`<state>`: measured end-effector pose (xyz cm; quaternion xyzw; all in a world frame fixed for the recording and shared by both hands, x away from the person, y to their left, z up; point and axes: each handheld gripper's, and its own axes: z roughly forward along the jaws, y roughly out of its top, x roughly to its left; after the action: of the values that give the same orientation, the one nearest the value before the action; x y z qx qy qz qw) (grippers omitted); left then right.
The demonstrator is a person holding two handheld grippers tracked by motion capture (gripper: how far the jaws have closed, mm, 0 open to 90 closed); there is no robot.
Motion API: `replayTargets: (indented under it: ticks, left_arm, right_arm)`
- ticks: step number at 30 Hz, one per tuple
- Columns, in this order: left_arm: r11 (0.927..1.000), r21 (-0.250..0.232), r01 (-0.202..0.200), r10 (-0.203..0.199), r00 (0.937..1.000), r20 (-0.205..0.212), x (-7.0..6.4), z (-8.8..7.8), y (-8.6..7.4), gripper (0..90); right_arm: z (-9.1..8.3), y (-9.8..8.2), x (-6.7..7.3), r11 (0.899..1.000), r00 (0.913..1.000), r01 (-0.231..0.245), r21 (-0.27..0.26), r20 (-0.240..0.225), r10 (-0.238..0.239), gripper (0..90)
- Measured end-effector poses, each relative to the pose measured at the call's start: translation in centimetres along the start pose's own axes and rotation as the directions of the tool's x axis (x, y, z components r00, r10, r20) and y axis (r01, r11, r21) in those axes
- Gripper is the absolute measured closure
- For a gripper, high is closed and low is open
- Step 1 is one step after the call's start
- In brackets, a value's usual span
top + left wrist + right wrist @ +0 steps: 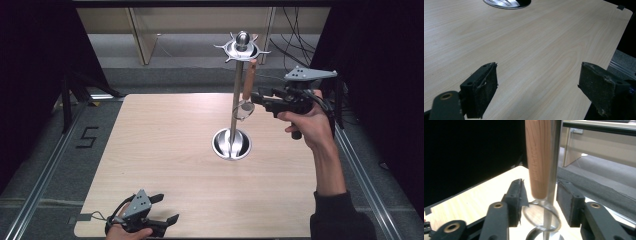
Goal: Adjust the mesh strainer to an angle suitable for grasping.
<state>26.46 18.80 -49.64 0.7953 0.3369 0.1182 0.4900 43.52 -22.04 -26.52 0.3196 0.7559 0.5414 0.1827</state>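
A metal rack [236, 100] with a round base [231, 144] and a crown of hooks [242, 48] stands on the wooden table [165, 150]. A utensil with a wooden handle [248, 80] and a metal ring [244, 110] at its lower end hangs beside the pole. My right gripper [255, 97] is level with the handle's lower part. In the right gripper view its jaws [541, 197] stand apart on either side of the handle [539, 165] and ring [541, 216], and the pads do not press it. My left gripper [168, 208] rests at the near table edge, open and empty [539, 85].
The rack's base [506, 3] shows at the top of the left gripper view, far from those jaws. Black curtains hang to both sides of the table. Metal rails run along the floor left and right, and cables lie behind the table at the right.
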Motion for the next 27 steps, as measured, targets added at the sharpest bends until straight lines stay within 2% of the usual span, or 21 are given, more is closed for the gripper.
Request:
replayTargets:
  ticks: [1,2,4,7,8,10,11,13,14,15,18,19,20,21,24,25,26,27]
  left_arm:
    - [0.9998,0.013,-0.014,0.014,0.9999,0.002,0.2,-0.1,0.0,14.8]
    - [0.9999,-0.009,-0.008,0.008,0.9999,0.010,0.1,0.1,0.0,14.8]
    - [1.0000,-0.007,-0.005,0.005,0.9999,0.010,0.1,0.1,0.0,14.8]
    - [1.0000,-0.005,-0.005,0.005,0.9999,0.010,0.1,0.1,0.0,14.8]
    - [0.9998,0.002,-0.019,0.019,0.9998,0.009,0.2,0.0,0.0,14.8]
    - [0.9998,-0.001,-0.017,0.017,0.9998,0.008,0.2,0.1,0.0,14.8]
    - [1.0000,-0.008,-0.004,0.004,1.0000,0.009,0.1,0.1,0.0,14.8]
    - [1.0000,-0.005,-0.005,0.005,1.0000,0.007,0.1,0.1,0.0,14.8]
    - [0.9998,0.004,-0.018,0.018,0.9998,0.006,0.2,0.0,0.0,14.8]
    - [0.9999,-0.004,0.014,-0.014,0.9999,0.002,0.1,0.1,0.0,14.8]
    - [0.9999,-0.005,0.014,-0.014,0.9999,0.002,0.1,0.1,0.0,14.8]
    - [1.0000,0.001,0.008,-0.008,1.0000,0.000,0.1,0.0,0.0,14.8]
    - [0.9998,0.002,-0.019,0.019,0.9998,0.002,0.3,0.0,0.0,14.8]
    - [0.9997,0.006,-0.022,0.022,0.9997,0.004,0.3,0.0,0.0,14.8]
    - [0.9999,-0.006,-0.010,0.010,0.9999,0.004,0.2,0.0,0.0,14.8]
    - [0.9999,-0.005,0.016,-0.016,0.9999,0.003,0.1,0.1,0.0,14.8]
    - [0.9999,-0.006,0.015,-0.015,0.9999,0.003,0.1,0.1,0.0,14.8]
    - [0.9999,-0.005,0.014,-0.014,0.9999,0.003,0.1,0.1,0.0,14.8]
  right_arm:
    - [-0.2,-0.2,0.0,1.000,0.9997,0.018,0.000,0.014,-0.018,54.8]
    - [-0.7,-0.7,0.3,1.000,0.9993,0.025,-0.008,0.029,-0.025,52.6]
    - [-1.3,-1.3,0.4,1.000,0.9984,0.026,-0.013,0.050,-0.025,50.5]
    - [-1.7,-1.9,0.5,0.999,0.9984,0.017,-0.028,0.055,-0.016,48.9]
    - [-2.1,-2.5,0.7,1.000,0.9981,0.011,-0.027,0.061,-0.009,47.1]
    - [-2.2,-2.8,0.8,0.999,0.9979,0.006,-0.034,0.065,-0.004,46.0]
    - [-2.2,-3.0,0.8,0.999,0.9975,0.008,-0.038,0.071,-0.005,45.4]
    - [-2.4,-3.5,1.0,1.000,0.9972,0.009,-0.028,0.074,-0.007,44.8]
    - [-2.4,-3.7,1.0,0.999,0.9970,0.014,-0.031,0.076,-0.011,44.7]
    - [-2.4,-4.1,1.1,0.999,0.9970,0.018,-0.032,0.076,-0.016,44.6]
    - [-2.5,-4.5,1.2,0.999,0.9967,0.020,-0.027,0.080,-0.017,44.5]
    - [-2.5,-4.7,1.3,1.000,0.9960,0.017,-0.026,0.088,-0.014,44.4]
    - [-2.6,-4.9,1.3,0.999,0.9958,0.024,-0.026,0.089,-0.022,44.3]
    - [-2.7,-5.4,1.4,0.999,0.9964,0.018,-0.030,0.083,-0.016,44.1]
    - [-2.8,-5.8,1.4,0.999,0.9964,0.021,-0.029,0.082,-0.019,43.9]
    - [-2.8,-6.0,1.4,0.999,0.9960,0.024,-0.033,0.087,-0.021,43.9]
    - [-2.8,-6.4,1.4,1.000,0.9963,0.007,-0.022,0.086,-0.005,43.7]
    - [-2.8,-6.5,1.2,1.000,0.9959,0.017,-0.015,0.089,-0.015,43.6]
